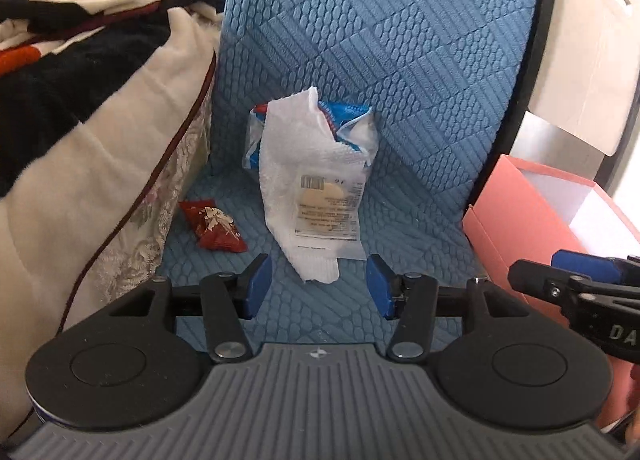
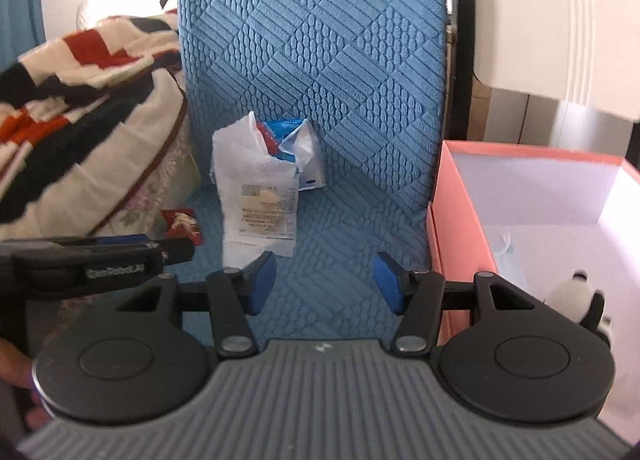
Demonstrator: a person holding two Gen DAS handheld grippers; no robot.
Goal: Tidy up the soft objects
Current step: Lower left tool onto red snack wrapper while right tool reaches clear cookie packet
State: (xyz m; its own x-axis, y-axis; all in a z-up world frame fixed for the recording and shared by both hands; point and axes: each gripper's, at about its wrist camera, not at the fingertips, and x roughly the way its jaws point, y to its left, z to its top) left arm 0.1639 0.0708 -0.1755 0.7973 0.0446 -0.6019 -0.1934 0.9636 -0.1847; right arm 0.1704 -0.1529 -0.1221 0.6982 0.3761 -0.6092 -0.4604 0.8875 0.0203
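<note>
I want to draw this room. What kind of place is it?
Probably a living room or bedroom at home. A blue quilted couch cover sits under a torn wipes packet, a fuzzy striped blanket is piled beside it, and a pink box holds a little plush toy.

Looks like a home, living room or bedroom corner. Blue quilted seat cover (image 1: 400, 59) stretched over a chair or sofa, plush red, black and cream blanket (image 1: 80, 39) heaped beside it over a floral cushion (image 1: 176, 179). Snack wrappers (image 1: 214, 224) loose on the seat, pink cardboard box (image 2: 460, 227) alongside, white cabinet (image 2: 560, 19) behind.
</note>
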